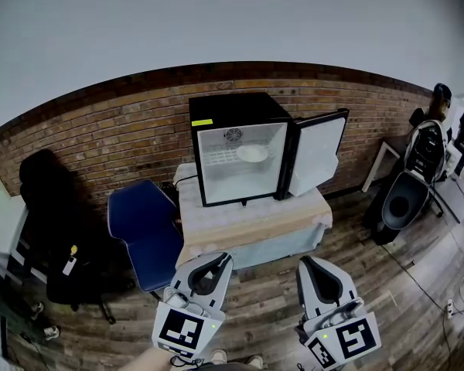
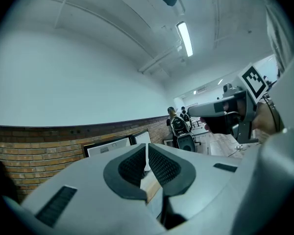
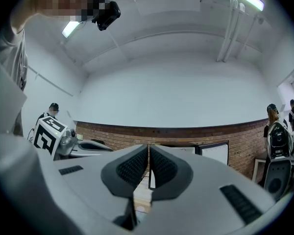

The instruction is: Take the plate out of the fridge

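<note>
A small black fridge stands on a cloth-covered table against the brick wall, its door swung open to the right. A white plate lies on the wire shelf inside. My left gripper and right gripper are held low in front of the table, well short of the fridge. Both are shut with nothing between the jaws. In the left gripper view the left gripper points at the fridge; in the right gripper view the right gripper does the same, the open door to its right.
A blue chair stands left of the table and a black office chair further left. At the right are a white desk, a black bin and a person. Wood floor lies between me and the table.
</note>
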Motion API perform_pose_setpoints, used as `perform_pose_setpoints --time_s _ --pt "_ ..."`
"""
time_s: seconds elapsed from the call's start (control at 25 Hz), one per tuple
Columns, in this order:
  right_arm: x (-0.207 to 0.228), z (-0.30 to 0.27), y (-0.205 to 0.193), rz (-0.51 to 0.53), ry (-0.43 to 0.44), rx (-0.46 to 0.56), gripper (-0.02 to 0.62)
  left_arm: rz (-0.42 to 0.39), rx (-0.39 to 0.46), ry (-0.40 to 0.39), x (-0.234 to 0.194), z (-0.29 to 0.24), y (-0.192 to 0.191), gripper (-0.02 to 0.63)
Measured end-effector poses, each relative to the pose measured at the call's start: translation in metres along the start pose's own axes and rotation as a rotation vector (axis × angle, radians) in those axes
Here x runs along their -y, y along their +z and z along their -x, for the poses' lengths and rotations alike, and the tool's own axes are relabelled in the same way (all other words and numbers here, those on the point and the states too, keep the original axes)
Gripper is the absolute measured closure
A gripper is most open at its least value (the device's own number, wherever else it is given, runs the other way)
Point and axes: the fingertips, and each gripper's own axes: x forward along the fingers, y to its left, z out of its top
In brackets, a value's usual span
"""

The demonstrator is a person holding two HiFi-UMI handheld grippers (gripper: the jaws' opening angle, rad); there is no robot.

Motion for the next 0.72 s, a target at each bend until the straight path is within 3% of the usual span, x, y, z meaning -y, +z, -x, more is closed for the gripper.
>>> perform_pose_setpoints --time_s 0.72 --pt "0.049 0.022 -0.017 -0.02 0.046 -0.008 0.563 -0.004 -0.031 0.036 0.044 -0.031 -0.002 0.578"
